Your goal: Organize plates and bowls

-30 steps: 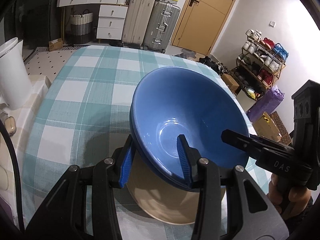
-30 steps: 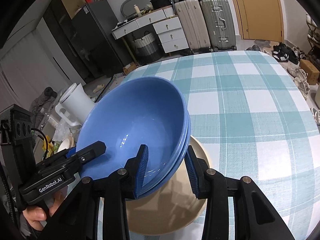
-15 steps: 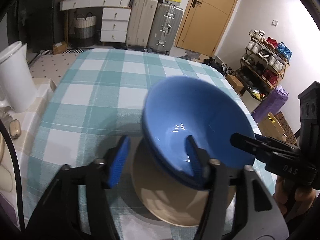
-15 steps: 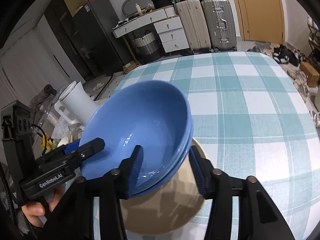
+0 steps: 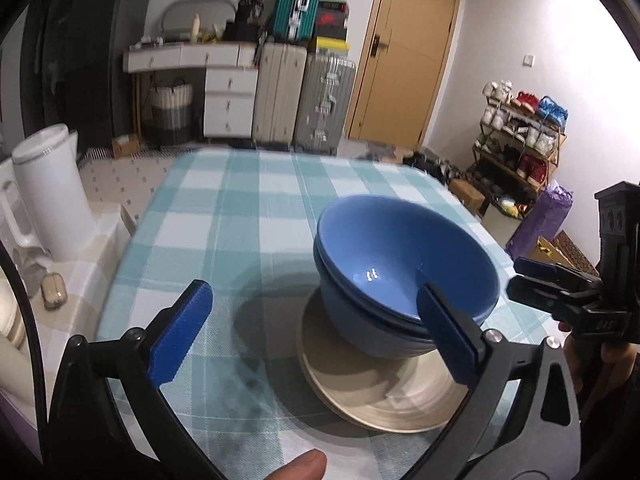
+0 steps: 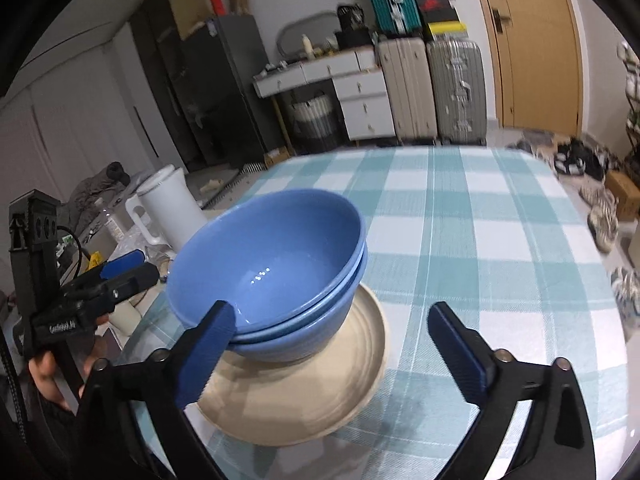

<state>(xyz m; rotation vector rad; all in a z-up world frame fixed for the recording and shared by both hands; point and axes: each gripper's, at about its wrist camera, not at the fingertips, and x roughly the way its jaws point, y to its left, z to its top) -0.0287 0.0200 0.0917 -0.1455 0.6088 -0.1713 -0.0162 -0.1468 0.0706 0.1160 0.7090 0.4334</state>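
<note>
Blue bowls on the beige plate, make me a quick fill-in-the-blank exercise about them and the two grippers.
1. The nested blue ceramic bowls rest on a round beige ____.
2. The stack holds ____ bowls.
3. The left gripper and the right gripper both have their jaws ____.
4. The checked teal-and-white tablecloth covers the ____.

Missing words: plate; two; open; table

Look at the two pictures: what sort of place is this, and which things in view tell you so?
Probably a room in a lived-in home: suitcases stand by a wooden door, a shoe rack lines the wall, and stacked blue bowls sit on a checked tablecloth.
</note>
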